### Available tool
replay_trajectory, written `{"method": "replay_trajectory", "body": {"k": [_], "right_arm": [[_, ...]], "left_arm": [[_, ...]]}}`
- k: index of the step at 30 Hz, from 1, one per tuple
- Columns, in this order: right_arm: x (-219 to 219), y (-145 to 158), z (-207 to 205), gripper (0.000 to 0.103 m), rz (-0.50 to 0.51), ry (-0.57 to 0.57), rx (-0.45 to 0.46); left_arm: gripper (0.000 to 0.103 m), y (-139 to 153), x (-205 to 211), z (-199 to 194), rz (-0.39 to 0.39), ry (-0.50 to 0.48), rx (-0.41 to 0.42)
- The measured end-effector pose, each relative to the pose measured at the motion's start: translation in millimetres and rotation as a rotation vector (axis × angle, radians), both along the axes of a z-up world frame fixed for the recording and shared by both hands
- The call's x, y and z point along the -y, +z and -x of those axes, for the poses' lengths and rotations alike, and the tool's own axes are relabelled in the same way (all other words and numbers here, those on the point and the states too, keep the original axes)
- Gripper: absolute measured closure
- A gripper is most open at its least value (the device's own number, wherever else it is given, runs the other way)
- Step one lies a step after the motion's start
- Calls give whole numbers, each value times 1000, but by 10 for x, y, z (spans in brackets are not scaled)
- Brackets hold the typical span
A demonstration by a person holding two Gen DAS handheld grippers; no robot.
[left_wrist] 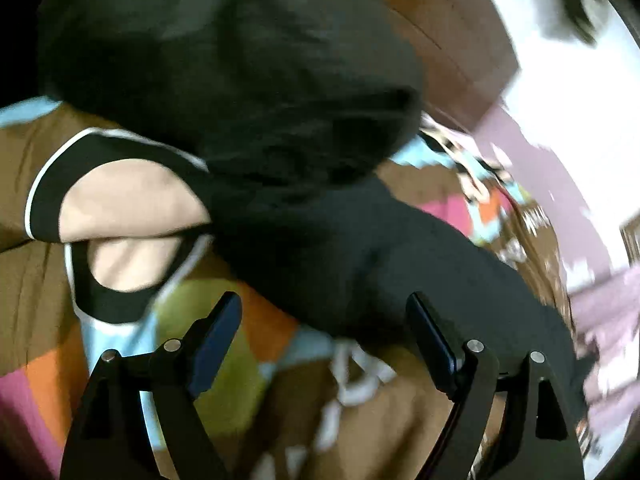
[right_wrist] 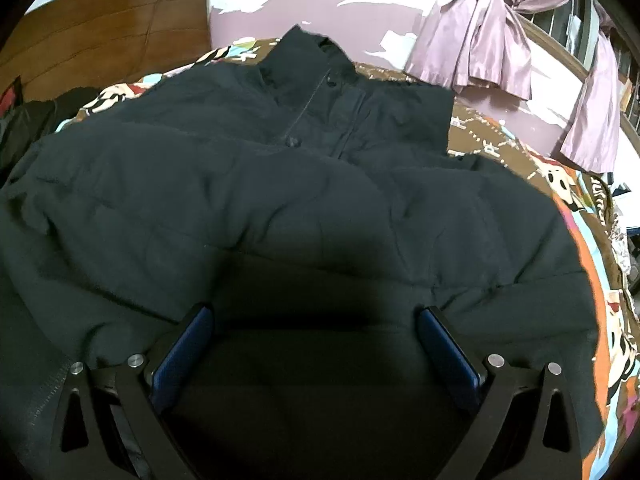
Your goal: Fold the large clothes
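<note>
My left gripper (left_wrist: 324,344) is spread wide near the bottom of its frame, nothing between its blue pads (left_wrist: 216,340). Under it is the patterned bedspread (left_wrist: 256,412), brown with orange, green, pink and light blue patches. White marks run across the brown part at lower centre, but the blur keeps me from reading them as letters. A dark jacket sleeve (left_wrist: 360,264) crosses from the upper left of that frame down to the right edge, passing just above the right-hand pad. At middle left lies a pale garment with black trim (left_wrist: 120,208), edged with a thin white line, partly under the dark cloth.

My right gripper (right_wrist: 316,344) is also spread wide at the bottom of its frame, both pads resting against the dark jacket (right_wrist: 280,200) without pinching it. The jacket fills most of that view, spread on the bed with its collar (right_wrist: 304,60) at upper centre and a drawcord running down from it. The bedspread shows along the right edge with cartoon figures and white lettering too small to read. A wooden headboard (right_wrist: 104,32) sits at upper left and pink curtains (right_wrist: 492,40) hang at upper right. I see no containers or readable labels.
</note>
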State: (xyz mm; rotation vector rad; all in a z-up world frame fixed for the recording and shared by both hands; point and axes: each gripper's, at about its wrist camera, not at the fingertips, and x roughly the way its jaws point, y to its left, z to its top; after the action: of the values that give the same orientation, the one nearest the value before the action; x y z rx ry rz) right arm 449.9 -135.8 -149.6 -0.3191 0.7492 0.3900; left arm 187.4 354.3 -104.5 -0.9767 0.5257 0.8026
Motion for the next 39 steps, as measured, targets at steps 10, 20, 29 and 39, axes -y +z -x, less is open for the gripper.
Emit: {"method": "replay_trajectory", "body": {"k": [10,20,29,39], "right_arm": [[-1025,611,195,0,-94,266,19],[-1633,251,126,0,-74,328,-55],[-1525,217,200,0,-124,326,-41],[-1035,608,352,0,-275,284,-29]], "left_arm": [[24,-269,-329,107,53,36,41],[78,-347,-357,153,23,17,51],[100,-158,-150,191,-113,-12,24],[101,1061,895,121,-694,-310,117]]}}
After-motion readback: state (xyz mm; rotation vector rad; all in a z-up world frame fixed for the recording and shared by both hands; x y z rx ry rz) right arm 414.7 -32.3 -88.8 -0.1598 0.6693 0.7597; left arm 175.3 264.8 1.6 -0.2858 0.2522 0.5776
